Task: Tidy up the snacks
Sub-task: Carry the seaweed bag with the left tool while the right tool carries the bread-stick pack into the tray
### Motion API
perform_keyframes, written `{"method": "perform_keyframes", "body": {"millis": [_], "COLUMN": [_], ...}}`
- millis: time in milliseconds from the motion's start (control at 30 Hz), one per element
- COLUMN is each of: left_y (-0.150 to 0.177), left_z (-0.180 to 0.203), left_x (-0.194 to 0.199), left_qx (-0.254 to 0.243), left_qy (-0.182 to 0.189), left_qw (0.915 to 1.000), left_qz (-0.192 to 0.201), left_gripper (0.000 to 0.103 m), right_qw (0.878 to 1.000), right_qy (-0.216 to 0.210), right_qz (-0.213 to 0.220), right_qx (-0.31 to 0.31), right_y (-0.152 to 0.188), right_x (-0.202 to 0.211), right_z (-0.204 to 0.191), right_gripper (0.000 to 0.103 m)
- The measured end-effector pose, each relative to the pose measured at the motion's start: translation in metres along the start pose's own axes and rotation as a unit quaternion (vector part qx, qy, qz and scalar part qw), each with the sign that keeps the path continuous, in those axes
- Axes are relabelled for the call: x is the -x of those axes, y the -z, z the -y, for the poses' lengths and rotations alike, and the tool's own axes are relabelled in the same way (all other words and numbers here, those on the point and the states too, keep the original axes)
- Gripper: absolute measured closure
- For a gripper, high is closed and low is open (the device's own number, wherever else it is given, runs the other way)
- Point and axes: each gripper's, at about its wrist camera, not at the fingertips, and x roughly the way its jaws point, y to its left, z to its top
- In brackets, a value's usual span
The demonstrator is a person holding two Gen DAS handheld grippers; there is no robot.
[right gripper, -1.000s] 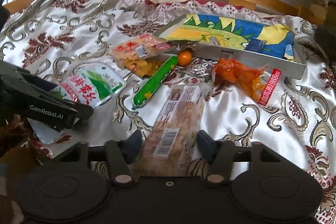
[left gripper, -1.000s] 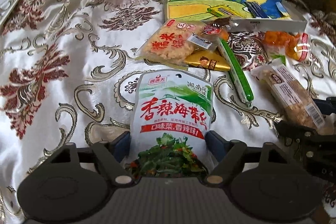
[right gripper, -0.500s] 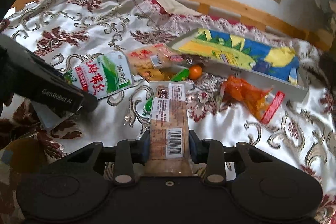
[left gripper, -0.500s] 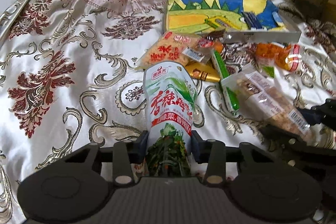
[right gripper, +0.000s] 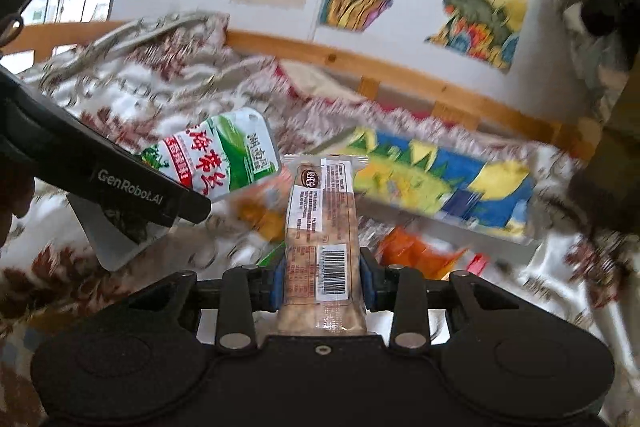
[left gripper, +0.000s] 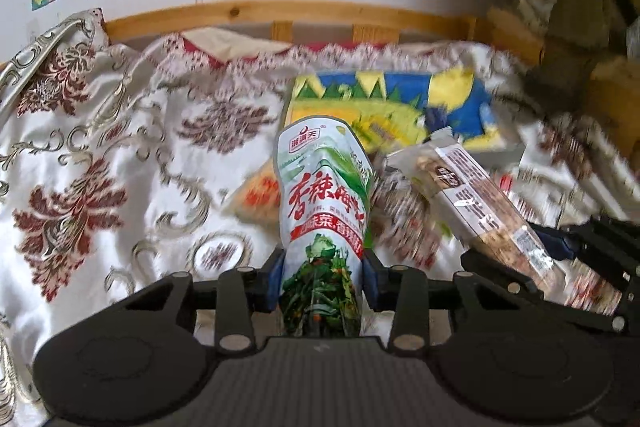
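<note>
Snacks were in both grips at once, which is why neither pack lay on the bed. My left gripper point(left gripper: 323, 281) had its fingers narrowed onto the lower end of the green-and-white seaweed pouch point(left gripper: 325, 211), pinching it near the bottom so the pack stood up and away from the cloth. My right gripper point(right gripper: 322, 281) was closed the same way on the long clear-wrapped biscuit pack point(right gripper: 322, 227), barcode end toward the camera, the rest jutting forward. I judged both were held low on their ends so the free lengths could be laid flat into the painted tray point(right gripper: 432, 183) lying farther back on the patterned bedspread point(left gripper: 100, 155). An orange packet point(right gripper: 416, 251) lay on the cloth just in front of that tray; the blur hid the other loose snacks.
</note>
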Motion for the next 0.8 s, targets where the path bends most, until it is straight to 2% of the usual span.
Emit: {"method": "perform_keyframes", "body": {"millis": [133, 233, 333, 400, 467, 567, 667, 800], "left_y": [-0.028, -0.052, -0.078, -0.095, -0.109, -0.129, -0.143, -0.15], "left_z": [0.006, 0.019, 0.033, 0.043, 0.052, 0.06, 0.069, 0.088], "left_x": [-0.009, -0.026, -0.05, -0.067, -0.084, -0.119, -0.152, -0.191], "left_qx": [0.012, 0.008, 0.024, 0.025, 0.032, 0.064, 0.092, 0.085], "left_qy": [0.017, 0.019, 0.027, 0.02, 0.017, 0.058, 0.091, 0.092], "left_qw": [0.9997, 0.9996, 0.999, 0.9991, 0.9989, 0.9961, 0.9915, 0.9921], "left_qz": [0.014, 0.02, 0.025, 0.029, 0.031, 0.017, 0.008, -0.002], "left_gripper": [0.06, 0.06, 0.06, 0.06, 0.06, 0.06, 0.06, 0.06], "right_qw": [1.0, 0.999, 0.999, 0.998, 0.997, 0.995, 0.99, 0.984], "right_qy": [0.021, 0.017, 0.027, 0.039, 0.051, 0.064, 0.054, 0.062], "right_qz": [0.018, 0.018, 0.039, 0.053, 0.061, 0.061, 0.044, 0.044], "right_qx": [-0.01, -0.03, -0.003, 0.014, 0.008, -0.038, -0.121, -0.162], "right_y": [-0.015, -0.034, -0.051, -0.06, -0.067, -0.073, -0.074, -0.064], "right_x": [-0.002, -0.012, -0.024, -0.038, -0.053, -0.079, -0.107, -0.134], "right_z": [0.023, 0.046, 0.068, 0.086, 0.107, 0.143, 0.184, 0.214], "right_gripper": [0.066, 0.066, 0.066, 0.066, 0.066, 0.066, 0.066, 0.066]}}
